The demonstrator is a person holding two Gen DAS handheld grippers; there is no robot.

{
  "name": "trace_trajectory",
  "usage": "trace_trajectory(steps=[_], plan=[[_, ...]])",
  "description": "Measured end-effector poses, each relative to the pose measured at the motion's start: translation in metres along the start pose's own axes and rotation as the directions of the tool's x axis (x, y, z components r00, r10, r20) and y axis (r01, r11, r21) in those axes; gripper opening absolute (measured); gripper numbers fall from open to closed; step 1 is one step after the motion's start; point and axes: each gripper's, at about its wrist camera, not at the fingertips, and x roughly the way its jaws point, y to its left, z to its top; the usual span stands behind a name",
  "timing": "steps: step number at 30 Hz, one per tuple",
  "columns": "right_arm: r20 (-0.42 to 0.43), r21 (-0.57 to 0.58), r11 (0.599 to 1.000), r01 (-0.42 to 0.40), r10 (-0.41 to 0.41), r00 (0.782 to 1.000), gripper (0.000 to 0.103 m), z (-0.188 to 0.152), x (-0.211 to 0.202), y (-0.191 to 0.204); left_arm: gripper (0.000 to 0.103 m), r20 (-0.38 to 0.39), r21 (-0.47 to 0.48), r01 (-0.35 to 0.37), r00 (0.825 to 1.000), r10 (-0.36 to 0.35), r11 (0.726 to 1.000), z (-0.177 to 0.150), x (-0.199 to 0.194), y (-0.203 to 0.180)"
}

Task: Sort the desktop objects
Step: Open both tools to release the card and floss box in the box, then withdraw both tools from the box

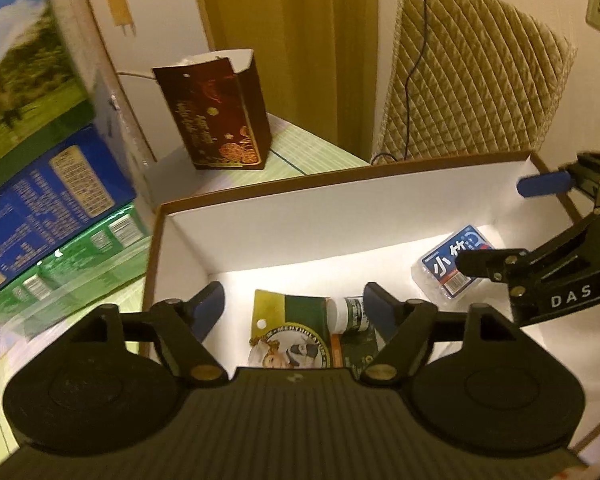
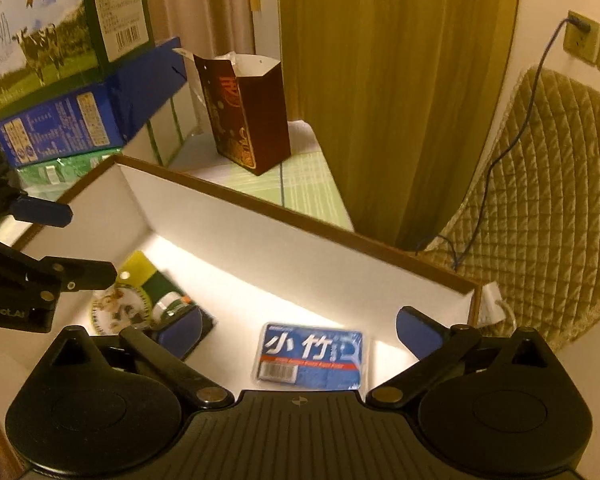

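Two tongs are hovering over one white box (image 1: 260, 220) here, brown-edged and sitting on a pale green striped tabletop (image 1: 300, 148). The left tongs (image 1: 296, 312) are standing apart with nothing between the blue pads, poised above a green and yellow packet (image 1: 288, 332) and a small white bottle (image 1: 346, 314) lying on the box floor. The right tongs (image 2: 300, 330) are spread wide too, gripping nothing, and a blue pack (image 2: 312, 356) with white lettering is lying flat on the box floor right under the gap. From the left wrist view that pack (image 1: 452, 268) is resting toward the box's right end, well apart from the packet and bottle.

Looking around the room: a dark red paper bag (image 2: 246, 116) is standing upright on the tabletop just beyond the box's far wall. Stacked cartons (image 1: 40, 160) are piling up on the left, green, blue and a cow-meadow print on top. A mustard curtain (image 2: 400, 100) is hanging behind, a quilted olive cushion (image 1: 472, 80) is leaning against the cream wall, and a dark cable (image 2: 512, 140) is trailing down from a wall socket (image 2: 580, 36) across it.
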Motion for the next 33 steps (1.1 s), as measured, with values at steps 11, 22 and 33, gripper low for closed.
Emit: trace_trajectory(steps=[11, 22, 33], plan=[[0.024, 0.053, 0.998, -0.020, 0.019, 1.000, 0.101, -0.014, -0.047, 0.012, 0.085, 0.058, -0.088, -0.012, 0.998, 0.017, 0.996, -0.017, -0.068, 0.011], [0.082, 0.078, 0.997, -0.027, 0.020, 0.996, 0.101, -0.042, -0.106, 0.024, 0.091, 0.101, -0.138, -0.045, 0.993, 0.059, 0.989, -0.055, -0.140, 0.018], [0.122, 0.063, 0.997, -0.042, 0.034, 0.992, 0.101, -0.089, -0.161, 0.062, 0.091, 0.066, -0.239, -0.097, 0.991, 0.116, 0.966, -0.127, -0.195, 0.033]])
